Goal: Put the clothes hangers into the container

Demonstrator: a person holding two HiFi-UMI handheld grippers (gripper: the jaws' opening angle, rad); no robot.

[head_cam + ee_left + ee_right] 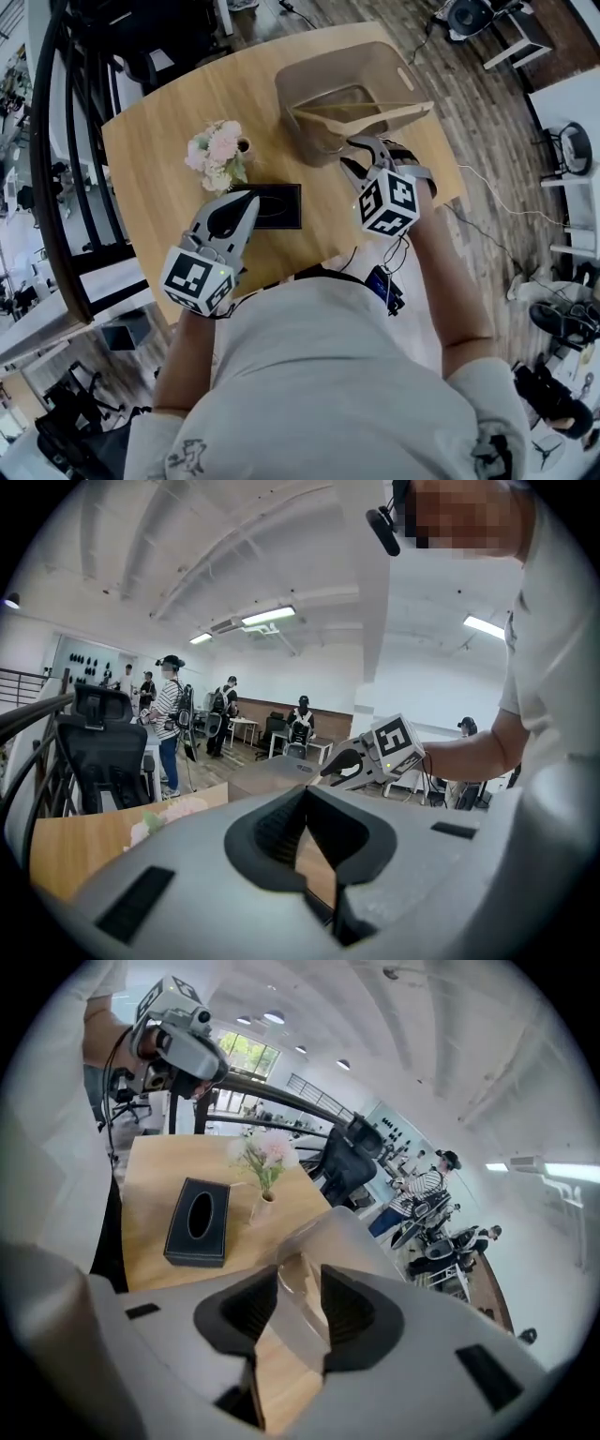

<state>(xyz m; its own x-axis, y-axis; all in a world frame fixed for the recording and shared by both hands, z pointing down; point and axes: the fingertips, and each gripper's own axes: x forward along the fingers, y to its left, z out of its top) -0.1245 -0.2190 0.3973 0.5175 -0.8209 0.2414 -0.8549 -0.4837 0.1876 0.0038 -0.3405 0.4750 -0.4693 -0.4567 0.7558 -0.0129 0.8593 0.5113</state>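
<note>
Two tongs: the left tongs (pixel 246 202) and the right tongs (pixel 360 156). One wooden tabletop (pixel 159 159) lies under both. One translucent beige container (pixel 317 71) stands just ahead of the right tongs. One wooden clothes hanger (pixel 375 112) lies across its rim; whether more lie inside cannot be told. One black tissue box (pixel 279 206) sits between the two tongs. One small vase of pink flowers (pixel 217 155) stands just beyond the left tongs.
</note>
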